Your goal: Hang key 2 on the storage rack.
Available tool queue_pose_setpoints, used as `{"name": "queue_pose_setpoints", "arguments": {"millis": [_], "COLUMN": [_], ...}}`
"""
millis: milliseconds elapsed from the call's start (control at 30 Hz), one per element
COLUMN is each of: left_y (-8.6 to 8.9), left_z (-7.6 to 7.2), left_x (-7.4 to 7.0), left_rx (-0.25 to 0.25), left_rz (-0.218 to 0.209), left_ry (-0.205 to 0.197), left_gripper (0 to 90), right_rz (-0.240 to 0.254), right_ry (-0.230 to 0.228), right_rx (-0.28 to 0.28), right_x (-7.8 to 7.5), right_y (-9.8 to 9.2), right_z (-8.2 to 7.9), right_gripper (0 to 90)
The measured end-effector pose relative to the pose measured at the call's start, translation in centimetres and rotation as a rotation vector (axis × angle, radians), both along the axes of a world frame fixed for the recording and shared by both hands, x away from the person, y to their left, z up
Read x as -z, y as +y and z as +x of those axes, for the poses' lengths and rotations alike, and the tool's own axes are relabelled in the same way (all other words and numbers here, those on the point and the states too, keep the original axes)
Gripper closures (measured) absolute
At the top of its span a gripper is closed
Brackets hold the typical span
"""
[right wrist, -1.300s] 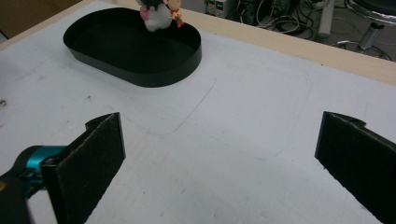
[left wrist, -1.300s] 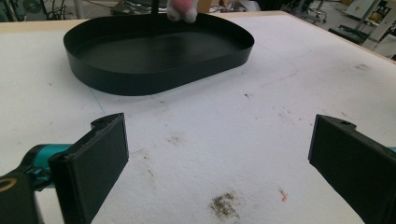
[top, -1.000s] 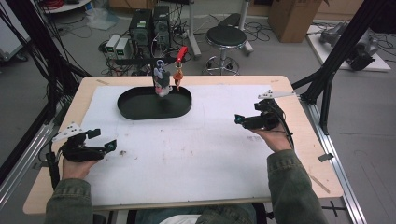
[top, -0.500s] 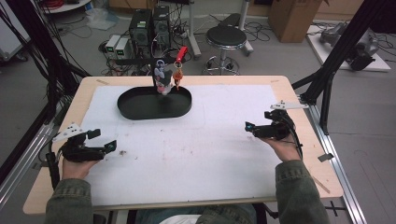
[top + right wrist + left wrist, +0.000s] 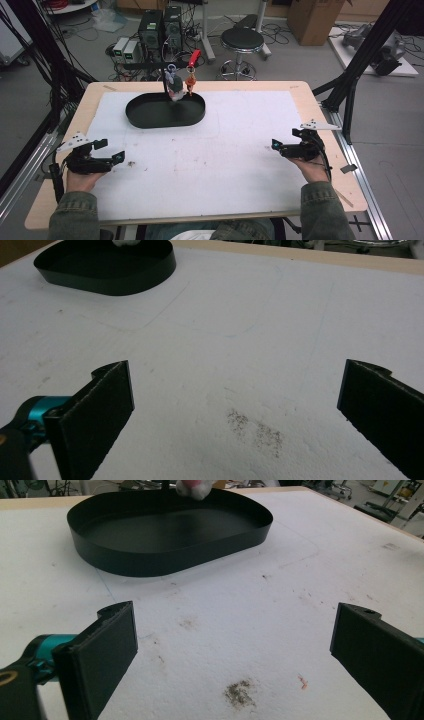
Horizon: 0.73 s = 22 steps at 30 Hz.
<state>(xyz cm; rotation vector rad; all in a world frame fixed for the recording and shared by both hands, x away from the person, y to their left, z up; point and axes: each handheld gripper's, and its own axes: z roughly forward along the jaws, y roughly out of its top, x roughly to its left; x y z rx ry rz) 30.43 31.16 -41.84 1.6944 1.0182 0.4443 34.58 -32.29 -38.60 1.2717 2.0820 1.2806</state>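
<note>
High view: the black tray with its keychain stand sits well beyond both grippers, left gripper and right gripper, jaws wide open, empty. A hasty reach could probably topple the stand.

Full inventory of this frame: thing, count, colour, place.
tray: 1, black, oval, far left-centre of the mat
stand: 1, black, rising from the tray's far edge
keychains: a few, red, orange and grey-white, hanging from the stand
mat: 1, white, stained, covering the tabletop
table: 1, light wood, under the mat
stool: 1, black, on the floor beyond the table
computer boxes: several, black, on the floor behind
left tool: 1, black, open, near left of the mat
right tool: 1, black, open, near right of the mat
sleeves: 2, olive, bottom edge
</note>
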Motion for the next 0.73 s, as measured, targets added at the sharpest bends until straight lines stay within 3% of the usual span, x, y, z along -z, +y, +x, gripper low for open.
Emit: {"name": "queue_pose_setpoints", "arguments": {"millis": [500,733], "left_y": [0.0,-0.1], "left_z": [0.0,0.1], "left_x": [0.0,0.2], "left_rx": [0.001,0.004], "left_rz": [0.008,0.019], "left_ry": [0.003,0.008], "left_gripper": [5.4,5.4], "right_rz": [-0.015,-0.013], "right_ry": [-0.056,-0.075], "right_rx": [0.003,0.008], "right_x": [2.5,2.6], "right_y": [-1.3,-1.1], "right_z": [-1.7,-1.9], "right_gripper": [0.6,0.6]}}
